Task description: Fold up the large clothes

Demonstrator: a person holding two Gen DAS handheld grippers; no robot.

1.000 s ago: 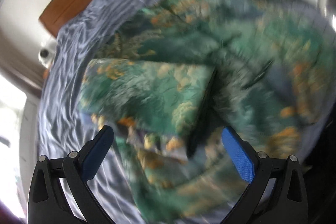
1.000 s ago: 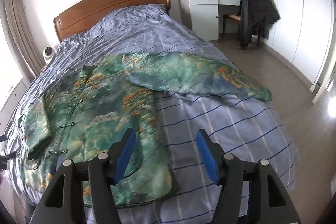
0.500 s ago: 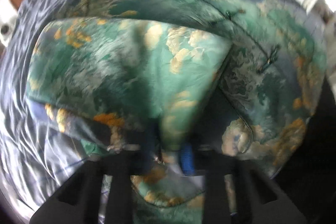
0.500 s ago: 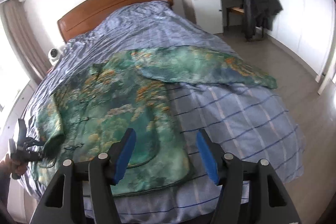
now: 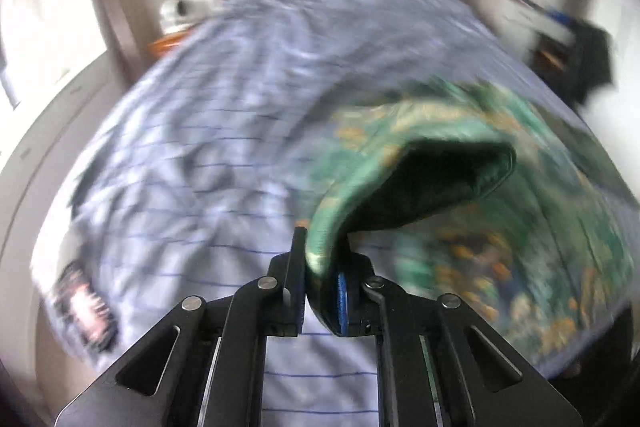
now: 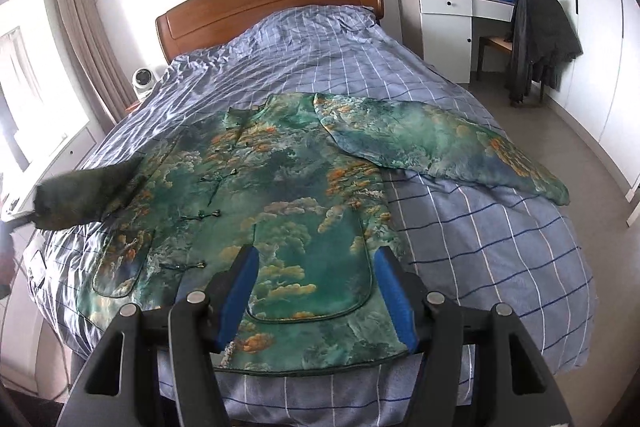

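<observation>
Currently my left tongs (image 5: 318, 287) are clamped tight on the cuff of the green patterned jacket's (image 6: 280, 211) sleeve (image 5: 404, 183), with the fabric pinched between the two pads and the sleeve raised off the bed (image 6: 480, 239); its dark lining faces that camera, and the view is blurred. In the right wrist view the lifted sleeve (image 6: 84, 195) appears at the left edge of the bed. My right tongs (image 6: 316, 291) are spread wide and grip nothing; they hover above the jacket's hem at the foot edge of the bed. The jacket lies flat, front side up, on the blue checked bedding, with its collar toward the wooden headboard (image 6: 268, 3) and its knot fastenings running down the middle. Its other sleeve (image 6: 436, 147) is stretched out flat toward the right edge of the bed.
</observation>
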